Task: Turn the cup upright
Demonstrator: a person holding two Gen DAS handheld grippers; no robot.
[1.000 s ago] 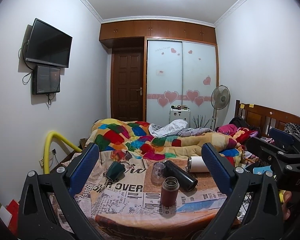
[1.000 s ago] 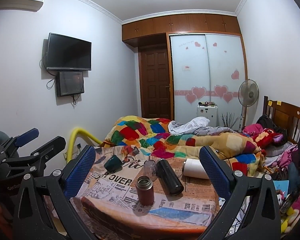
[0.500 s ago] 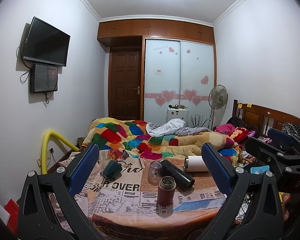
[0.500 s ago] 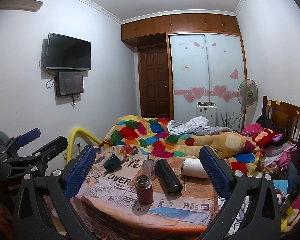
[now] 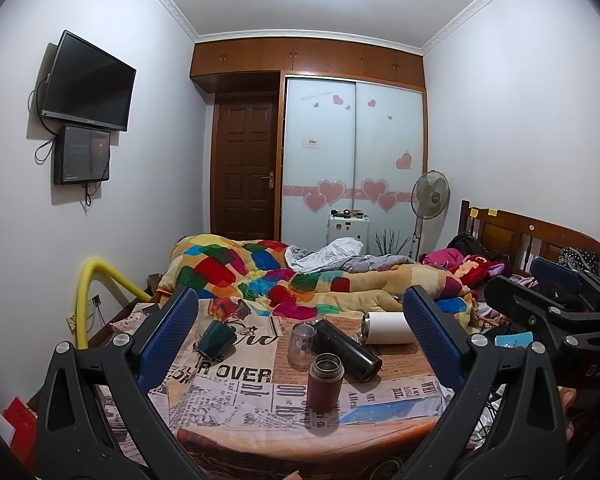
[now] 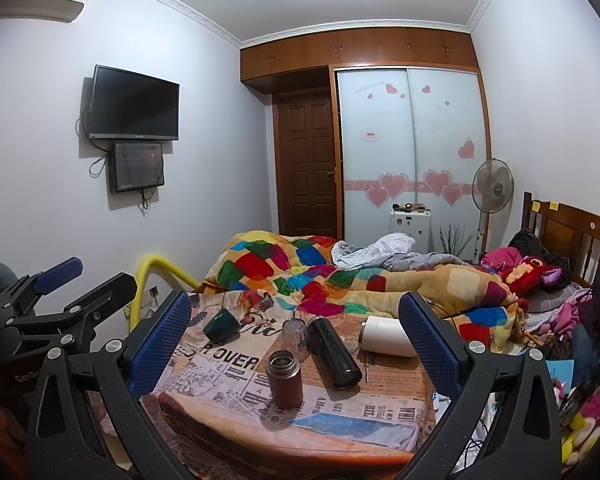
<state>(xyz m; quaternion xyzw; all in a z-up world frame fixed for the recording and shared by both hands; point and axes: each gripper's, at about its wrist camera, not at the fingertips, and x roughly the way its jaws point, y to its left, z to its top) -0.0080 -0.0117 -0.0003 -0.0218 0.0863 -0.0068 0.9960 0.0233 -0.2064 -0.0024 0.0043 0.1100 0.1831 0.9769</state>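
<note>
Left gripper and right gripper both spread wide, nothing between the blue pads, both held back from the near edge of the surface and well apart from everything on it.

On the newsprint cloth: dark green cup tipped on its side at the far left, mouth toward the camera; black flask lying flat in the middle; white tumbler on its side at the far right. Clear glass standing just beside the black flask – whether mouth up or mouth down, cannot tell. Red-brown flask already upright near the front, mouth open to the ceiling.

Judged as an approach stage: no grasp in hand, three vessels lying down, and no telling from here which one the task means.

Next move, as a judgement, calls for closing in low on a lying vessel, pads set across its body rather than its rim, then a lift clear of the cloth and a quarter turn to bring the mouth up before setting down on the base. Green cup the easier reach for the left side – short, well apart from its neighbours. Black flask crowded by the clear glass, so a knock is likely there.
</note>
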